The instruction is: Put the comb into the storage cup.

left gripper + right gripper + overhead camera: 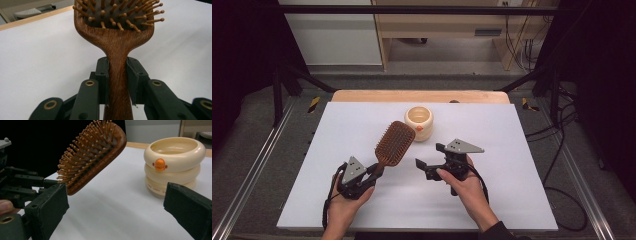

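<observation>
Count of items on the white table surface.
One wooden paddle hairbrush [393,144]; one cream ringed cup [419,122] bearing one orange mark; two hand-held grippers, a left gripper [377,171] and a right gripper [430,155], each with two black jaws and one grey three-cornered plate; two hands of one person; one white table [492,150].

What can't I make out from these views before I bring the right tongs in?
- Hairbrush head top: cut off by the left gripper view's upper edge.
- Handle end: hidden behind the left tongs in the high view.
- Cream container lettering: too small, partly covered by the right tongs.
</observation>
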`<move>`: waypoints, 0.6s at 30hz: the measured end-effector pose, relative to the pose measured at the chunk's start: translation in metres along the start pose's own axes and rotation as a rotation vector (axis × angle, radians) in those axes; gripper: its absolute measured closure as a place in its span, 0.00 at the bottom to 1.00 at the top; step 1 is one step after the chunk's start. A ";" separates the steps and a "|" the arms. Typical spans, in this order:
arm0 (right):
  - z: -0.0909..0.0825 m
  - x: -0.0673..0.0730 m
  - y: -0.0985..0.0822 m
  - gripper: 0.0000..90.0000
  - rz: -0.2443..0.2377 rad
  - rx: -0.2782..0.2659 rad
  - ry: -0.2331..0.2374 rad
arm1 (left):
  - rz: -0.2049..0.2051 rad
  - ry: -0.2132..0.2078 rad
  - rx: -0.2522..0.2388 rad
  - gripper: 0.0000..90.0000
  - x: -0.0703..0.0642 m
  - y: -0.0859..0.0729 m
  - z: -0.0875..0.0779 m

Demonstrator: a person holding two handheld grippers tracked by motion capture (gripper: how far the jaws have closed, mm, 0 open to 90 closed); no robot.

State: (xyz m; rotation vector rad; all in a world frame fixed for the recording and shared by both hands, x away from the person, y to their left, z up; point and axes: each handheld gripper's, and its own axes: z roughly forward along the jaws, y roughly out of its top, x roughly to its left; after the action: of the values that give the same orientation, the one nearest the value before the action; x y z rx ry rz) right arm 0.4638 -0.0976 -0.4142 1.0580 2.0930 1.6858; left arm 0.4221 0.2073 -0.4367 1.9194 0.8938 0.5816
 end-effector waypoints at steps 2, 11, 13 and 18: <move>0.002 0.000 0.002 0.06 0.012 -0.002 0.007 | -0.003 0.001 -0.005 0.80 0.001 0.000 -0.001; 0.009 0.003 0.006 0.06 0.049 -0.021 0.034 | 0.001 -0.006 -0.033 0.80 -0.002 0.001 -0.002; 0.010 0.004 0.006 0.07 0.053 -0.022 0.038 | 0.003 -0.007 -0.038 0.80 -0.002 0.002 -0.002; 0.013 0.006 0.006 0.07 0.058 -0.021 0.049 | 0.007 -0.002 -0.061 0.80 -0.004 0.002 -0.003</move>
State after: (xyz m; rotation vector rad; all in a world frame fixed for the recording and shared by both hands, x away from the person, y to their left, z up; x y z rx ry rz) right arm 0.4700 -0.0840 -0.4108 1.0925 2.0881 1.7742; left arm 0.4184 0.2048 -0.4336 1.8689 0.8592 0.6046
